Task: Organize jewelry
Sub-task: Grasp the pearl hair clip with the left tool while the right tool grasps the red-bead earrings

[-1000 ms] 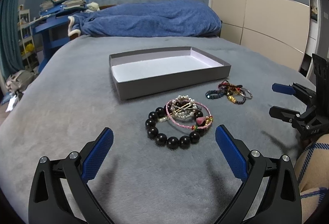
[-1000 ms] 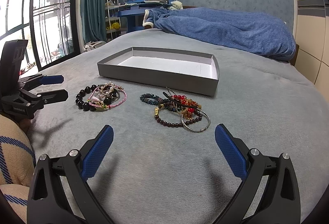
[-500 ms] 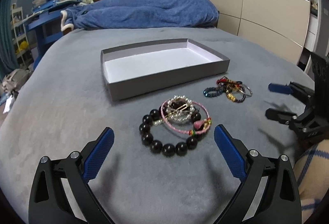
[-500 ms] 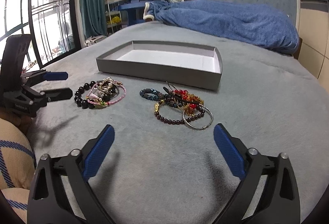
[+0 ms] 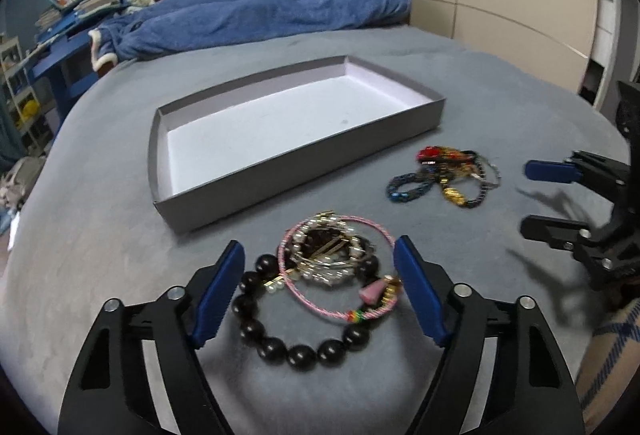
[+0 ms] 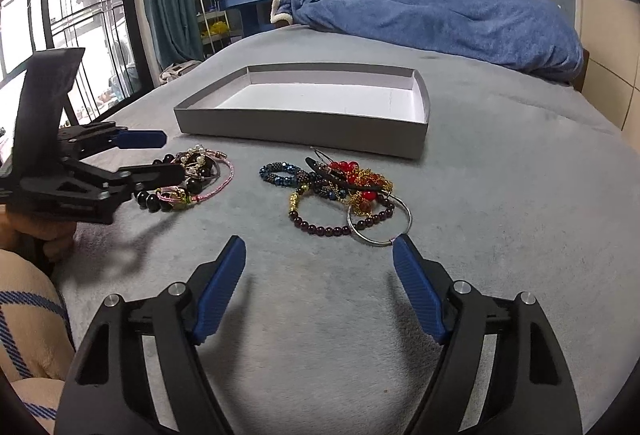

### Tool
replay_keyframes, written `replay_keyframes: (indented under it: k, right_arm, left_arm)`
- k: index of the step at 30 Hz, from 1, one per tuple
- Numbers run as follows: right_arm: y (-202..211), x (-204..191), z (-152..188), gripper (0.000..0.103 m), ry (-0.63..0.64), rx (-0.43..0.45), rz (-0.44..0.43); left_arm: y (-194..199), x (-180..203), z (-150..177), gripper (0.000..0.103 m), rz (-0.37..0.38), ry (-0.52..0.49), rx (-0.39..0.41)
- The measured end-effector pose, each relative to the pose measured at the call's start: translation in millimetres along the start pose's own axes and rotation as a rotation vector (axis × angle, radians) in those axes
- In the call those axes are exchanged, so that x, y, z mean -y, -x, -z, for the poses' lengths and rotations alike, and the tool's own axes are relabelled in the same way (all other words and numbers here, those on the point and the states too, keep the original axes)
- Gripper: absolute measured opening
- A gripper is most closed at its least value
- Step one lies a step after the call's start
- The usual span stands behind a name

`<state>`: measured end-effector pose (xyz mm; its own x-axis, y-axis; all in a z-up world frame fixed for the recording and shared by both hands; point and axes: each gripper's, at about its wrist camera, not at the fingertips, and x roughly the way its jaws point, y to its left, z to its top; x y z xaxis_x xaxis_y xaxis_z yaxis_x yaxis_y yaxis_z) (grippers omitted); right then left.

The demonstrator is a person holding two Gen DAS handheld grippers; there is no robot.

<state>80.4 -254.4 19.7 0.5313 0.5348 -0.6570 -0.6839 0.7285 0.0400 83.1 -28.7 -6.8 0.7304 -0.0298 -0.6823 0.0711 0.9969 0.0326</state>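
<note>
Grey plush bed cover (image 5: 100, 219) fills both views, and the fisheye rim cuts off the rear of each gripper. In the right wrist view the left gripper (image 6: 160, 157) hides part of the black bead bracelet (image 5: 296, 339), and its lower finger (image 6: 154, 175) overlaps the near pile. The far tangle (image 5: 444, 175) is blurred in the left wrist view; how many pieces it holds cannot be counted there.

Compared with 0.5 s ago, the left gripper (image 5: 318, 295) has come forward, so its 2 blue pads (image 5: 218, 295) now flank the near pile instead of sitting short of it. The right gripper (image 6: 320, 283) has also closed in; its right pad tip (image 6: 402, 249) now sits just beside the silver ring (image 6: 380, 223).

Both grippers have their fingers spread wide, clamped on nothing.

Between the left fingers lies the black bead bracelet, with a pink cord bangle (image 5: 340, 271) and pearl strands (image 5: 324, 259) stacked on it. Ahead of the right fingers lies a dark red bead bracelet (image 6: 332, 227), gold chain (image 6: 364, 195), red beads (image 6: 344, 169) and a blue bead strand (image 6: 280, 173). Beyond both piles sits the shallow grey box (image 5: 304, 159), white inside.
</note>
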Motion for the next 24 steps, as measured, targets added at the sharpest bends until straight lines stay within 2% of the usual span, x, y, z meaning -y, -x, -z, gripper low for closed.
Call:
replay_keyframes:
  k: [1,3,4,5,8,9,11,15,17,20,22,24]
  right_arm:
    - [-1,1,-1,0.076,-0.001,-0.002,0.0]
    - [-3,1,-2,0.076,-0.004,-0.006,-0.001]
    - [-3,2,-3,0.076,-0.009,-0.009,-0.004]
    - [-4,4,-4,0.076,-0.017,-0.011,-0.008]
    - [-7,9,-10,0.076,-0.046,-0.015,-0.014]
    - [-9,12,-12,0.076,-0.059,-0.019,-0.013]
    - [-12,16,-17,0.075,-0.079,-0.022,-0.009]
    - [-22,21,-29,0.068,-0.086,-0.033,0.0]
    - [-29,21,-34,0.059,-0.076,-0.046,0.01]
    - [-40,20,-42,0.048,-0.05,-0.07,0.02]
    - [-49,18,-46,0.045,-0.021,-0.093,0.022]
    - [-57,16,-46,0.037,0.006,-0.113,0.027]
  left_arm:
    - [-3,-2,-1,0.072,-0.003,0.006,-0.01]
    - [-8,-5,-2,0.059,0.014,0.013,-0.029]
    - [-9,-5,-2,0.056,0.031,0.014,-0.03]
    - [-8,-6,-1,0.048,0.041,0.012,-0.025]
    - [-5,-5,1,0.04,0.042,0.009,-0.002]
    - [-2,-6,1,0.03,0.043,0.015,0.012]
    - [2,-9,2,0.022,0.04,0.036,0.038]
    - [10,-15,3,0.022,0.048,0.075,0.087]
    - [10,-16,2,0.022,0.05,0.082,0.09]
    - [12,-14,2,0.022,0.043,0.063,0.095]
    - [13,-9,1,0.022,0.036,0.043,0.098]
    - [13,-6,1,0.022,0.029,0.028,0.096]
